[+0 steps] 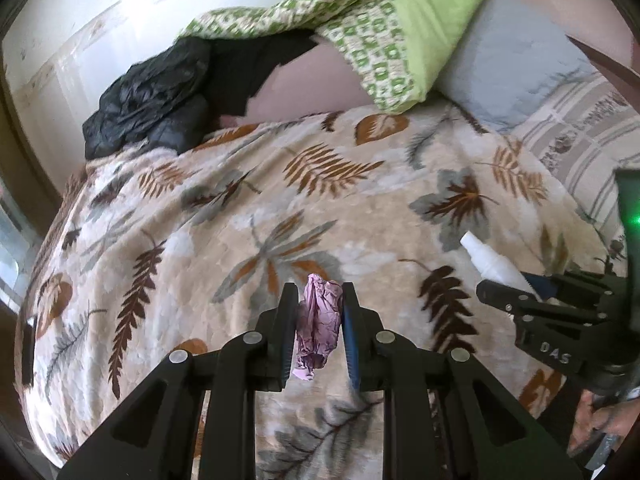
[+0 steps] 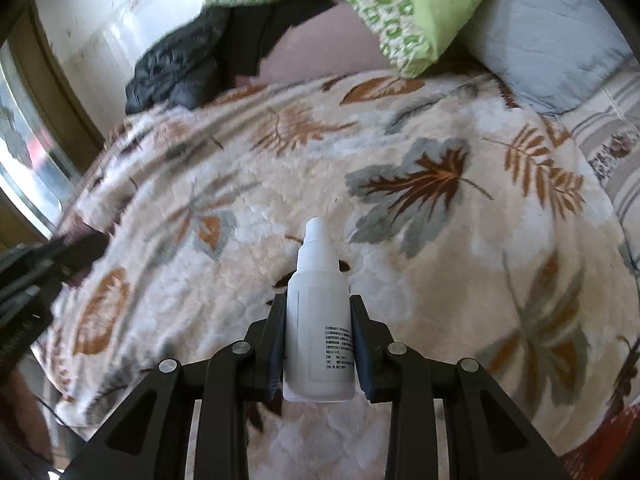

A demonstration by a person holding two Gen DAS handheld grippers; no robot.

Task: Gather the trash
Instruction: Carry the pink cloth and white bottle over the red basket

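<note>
Over the leaf-print blanket [image 1: 248, 184] on the bed, the left gripper [image 1: 318, 312] has its 2 fingers clamped on a crumpled pink wrapper [image 1: 318, 320]; to its right, the right gripper [image 2: 318, 344] pinches a small white bottle [image 2: 318, 320], nozzle pointing away, lifted above the blanket

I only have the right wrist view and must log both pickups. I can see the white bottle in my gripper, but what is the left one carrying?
Observer: The left gripper is shut on a crumpled pink wrapper.
Operator: Is it caught well, or just by an edge?
Observer: The pads pinch it across its middle, and a loose end hangs out below them.
</note>
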